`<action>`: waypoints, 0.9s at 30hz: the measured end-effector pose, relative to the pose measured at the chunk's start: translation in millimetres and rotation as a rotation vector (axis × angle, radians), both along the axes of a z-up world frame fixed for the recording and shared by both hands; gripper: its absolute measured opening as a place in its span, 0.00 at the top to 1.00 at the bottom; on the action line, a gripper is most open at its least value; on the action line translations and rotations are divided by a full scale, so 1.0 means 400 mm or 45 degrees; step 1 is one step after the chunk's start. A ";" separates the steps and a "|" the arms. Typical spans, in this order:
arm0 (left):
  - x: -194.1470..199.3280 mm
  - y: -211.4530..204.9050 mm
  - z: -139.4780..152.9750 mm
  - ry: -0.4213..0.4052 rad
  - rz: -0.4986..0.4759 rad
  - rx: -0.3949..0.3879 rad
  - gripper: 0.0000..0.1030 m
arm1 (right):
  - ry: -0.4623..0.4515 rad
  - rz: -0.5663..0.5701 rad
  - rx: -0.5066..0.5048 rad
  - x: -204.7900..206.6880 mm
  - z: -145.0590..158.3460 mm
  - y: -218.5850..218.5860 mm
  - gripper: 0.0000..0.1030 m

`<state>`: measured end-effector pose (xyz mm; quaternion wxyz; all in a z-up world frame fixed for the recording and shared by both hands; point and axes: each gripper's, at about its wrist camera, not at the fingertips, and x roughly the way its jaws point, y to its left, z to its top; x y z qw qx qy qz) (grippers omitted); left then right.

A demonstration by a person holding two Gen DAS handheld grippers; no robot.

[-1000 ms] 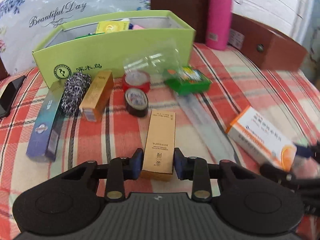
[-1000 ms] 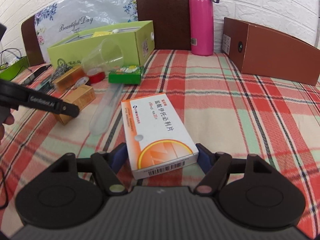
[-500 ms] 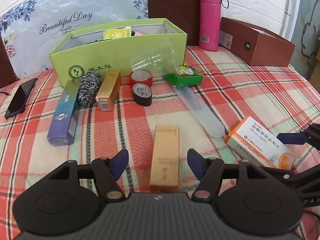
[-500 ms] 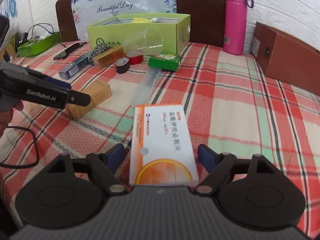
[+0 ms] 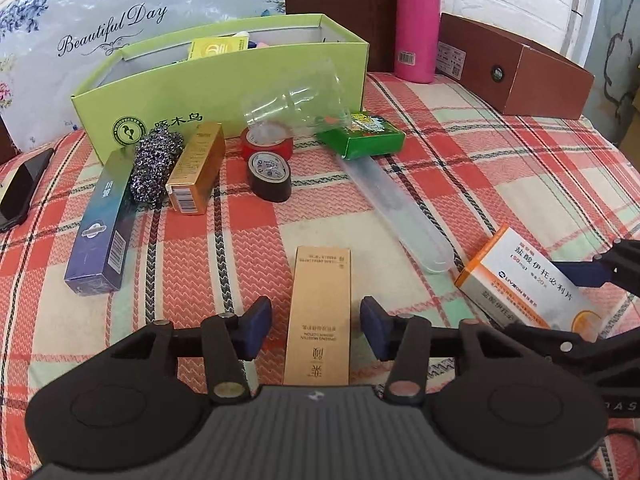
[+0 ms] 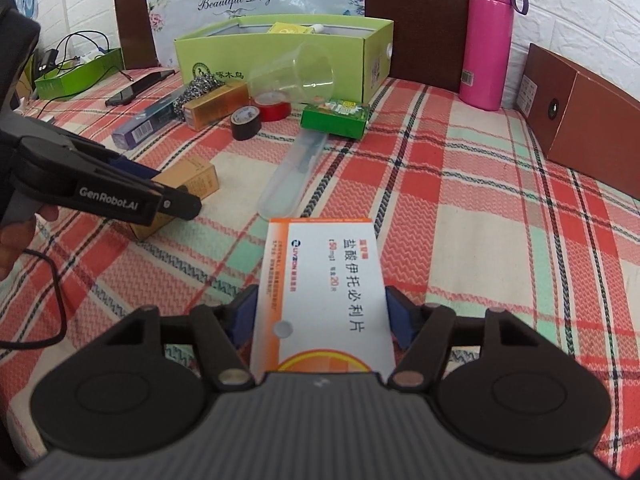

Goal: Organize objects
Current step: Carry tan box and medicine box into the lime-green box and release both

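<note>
Covering table: plaid cloth [image 5: 460, 152]

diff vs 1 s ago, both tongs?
Left tongs: a second ago shut on the gold box, they let go; it lies between open pads, now closing again, not touching. Right tongs: the white-and-orange medicine box, skewed before, now sits straight between the closing pads, which look about touching its sides. Green box, tape rolls, pink bottle: same places.

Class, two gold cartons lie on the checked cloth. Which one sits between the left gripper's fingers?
The lone gold carton in the foreground, between the closing left gripper fingers, untouched. The other gold carton lies farther back beside the steel scourer.
</note>
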<state>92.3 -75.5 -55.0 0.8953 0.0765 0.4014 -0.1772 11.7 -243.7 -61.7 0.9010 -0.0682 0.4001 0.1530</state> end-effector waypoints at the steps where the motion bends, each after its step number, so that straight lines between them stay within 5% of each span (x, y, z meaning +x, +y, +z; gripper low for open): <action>1: -0.002 -0.001 -0.002 -0.006 -0.006 0.005 0.50 | 0.002 0.000 -0.004 0.000 -0.001 0.001 0.36; 5: -0.005 -0.001 -0.001 -0.016 -0.014 -0.007 0.69 | -0.004 0.000 -0.034 -0.002 -0.005 0.012 0.37; 12: -0.020 0.038 0.027 0.032 0.012 -0.127 0.69 | -0.010 0.016 0.084 -0.013 0.043 0.023 0.37; 27: 0.048 0.100 0.252 -0.231 0.072 -0.375 0.69 | -0.340 -0.015 0.176 0.163 0.261 0.091 0.37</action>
